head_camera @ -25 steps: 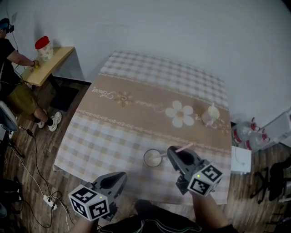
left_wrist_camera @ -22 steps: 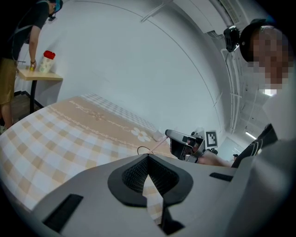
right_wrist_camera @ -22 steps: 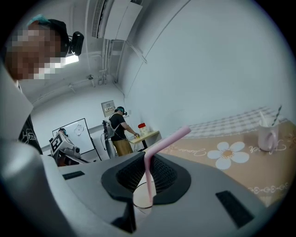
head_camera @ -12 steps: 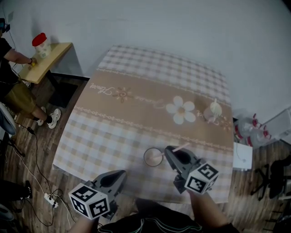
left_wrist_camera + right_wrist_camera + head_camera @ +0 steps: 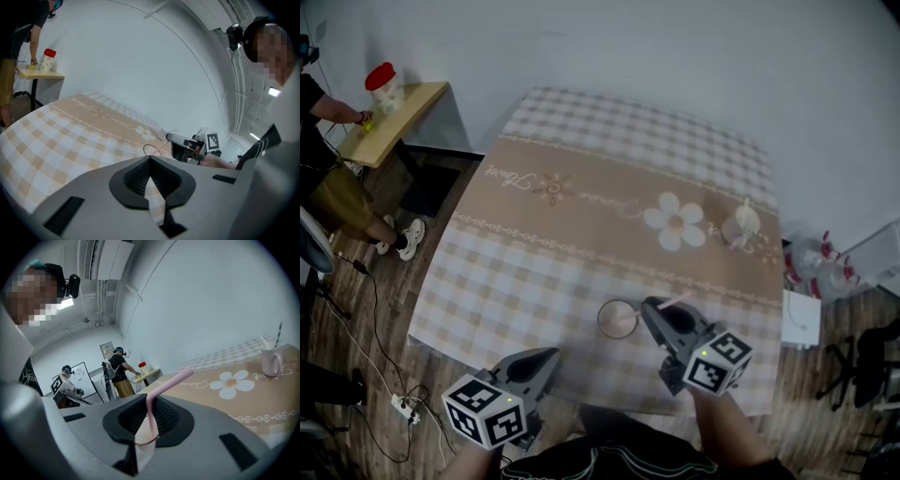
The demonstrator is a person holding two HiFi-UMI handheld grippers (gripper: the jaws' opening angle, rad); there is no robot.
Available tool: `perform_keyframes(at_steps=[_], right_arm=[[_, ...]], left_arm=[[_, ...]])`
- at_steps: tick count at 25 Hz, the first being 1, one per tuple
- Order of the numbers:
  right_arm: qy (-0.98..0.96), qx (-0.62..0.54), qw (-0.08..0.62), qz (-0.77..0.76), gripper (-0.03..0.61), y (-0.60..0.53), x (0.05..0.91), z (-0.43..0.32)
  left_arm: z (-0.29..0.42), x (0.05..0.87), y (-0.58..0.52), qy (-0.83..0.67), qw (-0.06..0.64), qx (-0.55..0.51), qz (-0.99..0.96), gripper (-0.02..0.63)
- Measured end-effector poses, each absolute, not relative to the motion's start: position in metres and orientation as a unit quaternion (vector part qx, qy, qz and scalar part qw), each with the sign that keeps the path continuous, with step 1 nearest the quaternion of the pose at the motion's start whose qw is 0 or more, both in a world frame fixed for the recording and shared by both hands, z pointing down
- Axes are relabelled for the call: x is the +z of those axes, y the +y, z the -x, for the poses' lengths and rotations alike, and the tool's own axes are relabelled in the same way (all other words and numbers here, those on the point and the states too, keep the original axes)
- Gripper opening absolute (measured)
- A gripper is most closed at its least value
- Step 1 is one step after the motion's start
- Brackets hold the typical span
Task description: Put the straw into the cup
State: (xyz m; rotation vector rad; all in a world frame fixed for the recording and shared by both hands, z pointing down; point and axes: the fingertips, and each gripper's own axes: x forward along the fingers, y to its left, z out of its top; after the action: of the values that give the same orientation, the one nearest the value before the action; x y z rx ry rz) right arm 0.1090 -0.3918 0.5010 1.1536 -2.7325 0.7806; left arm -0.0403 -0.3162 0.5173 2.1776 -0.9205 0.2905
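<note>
A clear cup point(image 5: 617, 320) stands on the checked tablecloth near the table's front edge. My right gripper point(image 5: 652, 310) sits just right of it, shut on a pink bent straw point(image 5: 676, 302). In the right gripper view the straw point(image 5: 151, 416) runs down between the jaws. Its lower end reaches into the mouth of the cup point(image 5: 145, 445), and its bent top points up to the right. My left gripper point(image 5: 546, 362) hangs over the front edge, left of the cup, shut with nothing in it. The left gripper view shows its closed jaws point(image 5: 150, 161) and the cup point(image 5: 152, 150) beyond.
A white mug point(image 5: 740, 226) with a straw in it stands at the table's right side. A side table point(image 5: 398, 122) with a red-lidded jar point(image 5: 384, 90) is far left, with a person point(image 5: 321, 141) beside it. A power strip point(image 5: 403, 412) lies on the floor.
My right gripper has sunk a little with the straw, bringing its lower end down into the cup. The left gripper has stayed put.
</note>
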Motion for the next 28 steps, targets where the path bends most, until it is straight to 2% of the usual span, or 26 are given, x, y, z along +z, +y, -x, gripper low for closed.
perform_keyframes(at_steps=[11,14,19,28], right_arm=[[-0.877,0.263,0.044,-0.399,0.050,-0.390,0.507,-0.117],[-0.873,0.263,0.046,-0.408,0.137,-0.388,0.508,-0.120],[-0.856,0.255,0.059,-0.445,0.210,-0.369,0.511,-0.127],[-0.831,0.283,0.068,-0.475,0.225,-0.347,0.512,-0.148]], left_arm=[[0.049,0.509,-0.314,-0.365,0.362,0.112,-0.850,-0.005],[0.052,0.506,-0.311,-0.366,0.356,0.114,-0.852,-0.005],[0.055,0.501,-0.288,-0.362,0.345,0.110,-0.859,-0.005],[0.051,0.486,-0.271,-0.353,0.333,0.106,-0.868,-0.005]])
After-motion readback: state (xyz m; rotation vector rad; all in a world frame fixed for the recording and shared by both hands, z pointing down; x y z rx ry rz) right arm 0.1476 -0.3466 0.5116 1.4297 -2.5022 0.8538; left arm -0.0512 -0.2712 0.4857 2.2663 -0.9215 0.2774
